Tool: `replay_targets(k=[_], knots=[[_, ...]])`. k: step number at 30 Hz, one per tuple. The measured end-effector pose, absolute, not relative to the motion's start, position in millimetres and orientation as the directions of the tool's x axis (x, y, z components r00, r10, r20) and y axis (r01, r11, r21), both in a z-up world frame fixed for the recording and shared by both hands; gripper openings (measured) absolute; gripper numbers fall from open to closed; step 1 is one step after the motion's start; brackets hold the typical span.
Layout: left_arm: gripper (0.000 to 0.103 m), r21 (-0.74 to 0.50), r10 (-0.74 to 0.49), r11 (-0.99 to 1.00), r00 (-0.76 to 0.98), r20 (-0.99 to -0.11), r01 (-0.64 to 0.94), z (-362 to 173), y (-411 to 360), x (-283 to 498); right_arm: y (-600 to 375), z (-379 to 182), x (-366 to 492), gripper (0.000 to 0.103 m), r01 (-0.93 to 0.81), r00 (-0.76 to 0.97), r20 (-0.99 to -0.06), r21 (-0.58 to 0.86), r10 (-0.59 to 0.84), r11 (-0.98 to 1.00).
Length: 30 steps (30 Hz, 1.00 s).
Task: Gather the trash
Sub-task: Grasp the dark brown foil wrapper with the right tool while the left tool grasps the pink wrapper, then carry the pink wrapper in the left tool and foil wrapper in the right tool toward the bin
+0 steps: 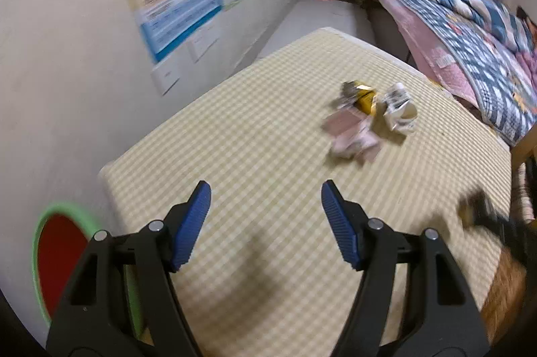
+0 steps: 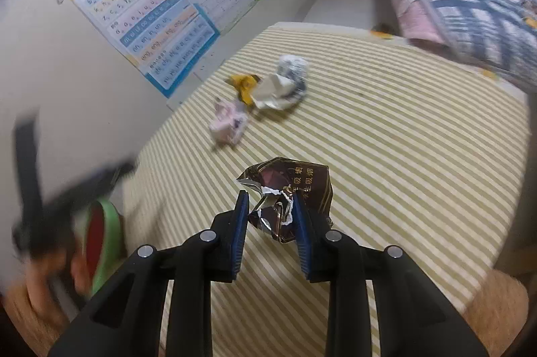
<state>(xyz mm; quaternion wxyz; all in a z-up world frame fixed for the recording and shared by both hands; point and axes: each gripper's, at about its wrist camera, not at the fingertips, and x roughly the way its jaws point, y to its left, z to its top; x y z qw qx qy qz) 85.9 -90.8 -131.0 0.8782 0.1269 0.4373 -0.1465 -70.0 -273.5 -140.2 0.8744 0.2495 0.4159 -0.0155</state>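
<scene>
- Count on the checked worktop (image 1: 255, 135): three crumpled scraps lie in a loose cluster – a pink wrapper (image 2: 228, 122), a yellow wrapper (image 2: 245, 83) and a white crumpled carton (image 2: 285, 81) – and a fourth piece, a dark brown packet (image 2: 302, 185), is apart from them.
- One green-rimmed bin (image 1: 63, 259) with a red inside sits at the worktop's left edge, by the wall.
- Left tool (image 1: 265, 222): blue pads spread wide, nothing between them, hovering over bare cloth.
- From the left wrist view the cluster lies ahead and to the right, well apart from the pads; the bin is low on the left, just beside the tool's body.
- Right tool (image 2: 270, 212): pads pinched in on the dark brown packet, torn silver foil showing between them.
- From the right wrist view the cluster of three lies farther up the worktop, slightly left of the pads and well clear of them.
- The left tool appears there as a dark blur in front of the bin.
</scene>
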Motion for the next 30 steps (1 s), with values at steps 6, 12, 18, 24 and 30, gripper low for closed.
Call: replay_targets(k=[6,12,18,24,30], knots=[[0.065,0.024,-0.181,0.928,0.509,-0.841,0.371,-155.3,-157.8,130.6,-274.2,-150.9,-71.0,0.027,0.236,0.640,-0.743,0.433,0.196,0.870],[0.079,0.123,-0.112,0.904,0.506,-0.855,0.409,-179.3,-194.7,138.5,-284.1,-153.8,-78.8,0.027,0.235,0.646,-0.736,0.443,0.202,0.865],[0.080,0.166,-0.070,0.879,0.465,-0.883,0.448,-199.3,-198.3,139.9,-288.2,-158.2,-80.8,0.027,0.234,0.645,-0.730,0.469,0.225,0.852],[0.033,0.216,-0.019,0.881,0.488,-0.873,0.421,-204.4,-197.3,138.5,-288.2,-156.5,-79.5,0.028,0.229,0.650,-0.725,0.473,0.229,0.851],[0.032,0.154,-0.074,0.887,0.462,-0.884,0.436,-194.3,-183.9,120.4,-285.6,-154.7,-80.5,0.028,0.226,0.656,-0.721,0.470,0.224,0.853]])
